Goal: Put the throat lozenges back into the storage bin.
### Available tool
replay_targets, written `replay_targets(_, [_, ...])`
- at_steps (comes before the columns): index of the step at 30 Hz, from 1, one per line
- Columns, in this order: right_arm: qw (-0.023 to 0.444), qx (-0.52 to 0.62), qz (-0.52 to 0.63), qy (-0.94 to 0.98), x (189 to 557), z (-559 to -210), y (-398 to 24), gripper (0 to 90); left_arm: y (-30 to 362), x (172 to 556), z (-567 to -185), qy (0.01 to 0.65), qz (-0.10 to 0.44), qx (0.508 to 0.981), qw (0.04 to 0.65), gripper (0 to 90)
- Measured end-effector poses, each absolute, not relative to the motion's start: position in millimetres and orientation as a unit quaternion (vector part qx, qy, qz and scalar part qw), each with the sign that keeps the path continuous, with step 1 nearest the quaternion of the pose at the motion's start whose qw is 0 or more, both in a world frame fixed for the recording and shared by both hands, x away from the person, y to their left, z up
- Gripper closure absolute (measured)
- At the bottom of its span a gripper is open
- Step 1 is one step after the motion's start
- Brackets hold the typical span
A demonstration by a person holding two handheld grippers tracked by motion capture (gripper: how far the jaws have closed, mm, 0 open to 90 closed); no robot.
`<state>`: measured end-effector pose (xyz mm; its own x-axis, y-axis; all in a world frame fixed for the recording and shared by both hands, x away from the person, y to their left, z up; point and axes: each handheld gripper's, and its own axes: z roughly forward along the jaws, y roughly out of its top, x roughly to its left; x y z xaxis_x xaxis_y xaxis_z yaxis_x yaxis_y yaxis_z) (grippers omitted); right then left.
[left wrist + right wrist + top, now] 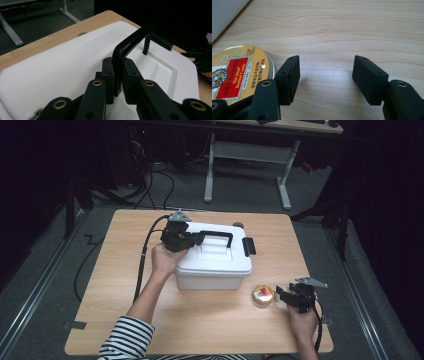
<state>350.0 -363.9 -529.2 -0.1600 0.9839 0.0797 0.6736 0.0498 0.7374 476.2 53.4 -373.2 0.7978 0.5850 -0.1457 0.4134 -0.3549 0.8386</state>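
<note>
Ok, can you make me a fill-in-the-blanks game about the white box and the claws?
1. The left claw is shut on the box's black ____.
2. The round candy tin lies on the table next to the ____ claw.
3. The right claw has its jaws ____, with nothing between them.
4. The colour of the box is ____.

Missing words: handle; right; open; white

A white box (212, 265) with a black handle (218, 236) sits on a pale wood-grain table (200, 320). Both grippers, left (119, 75) and right (325, 80), are black. The round tin (235, 72) is gold with a red label. The sleeve (125, 340) has black-and-white stripes.
</note>
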Motion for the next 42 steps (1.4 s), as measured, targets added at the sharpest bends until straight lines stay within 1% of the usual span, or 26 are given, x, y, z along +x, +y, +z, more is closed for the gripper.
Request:
replay_targets(13, [0.234, 0.606, 0.332, 0.684, 350.0, -529.2, -363.8, 39.3, 58.1, 475.4, -369.9, 0.291, 0.088, 0.817, 0.490, 81.9])
replay_targets(25, [0.234, 0.605, 0.333, 0.684, 350.1, -529.3, -364.2, 39.3, 59.4, 470.8, -356.8, 0.276, 0.093, 0.818, 0.496, 82.1])
replay_targets(36, [0.234, 0.606, 0.333, 0.684, 350.2, -529.3, -364.2, 39.3, 77.3, 467.2, -351.4, 0.285, 0.092, 0.803, 0.515, 82.4])
replay_targets(42, [0.234, 0.606, 0.333, 0.684, 350.2, -529.3, -364.1, 39.3, 94.9, 461.7, -350.3, 0.296, 0.093, 0.791, 0.527, 82.5])
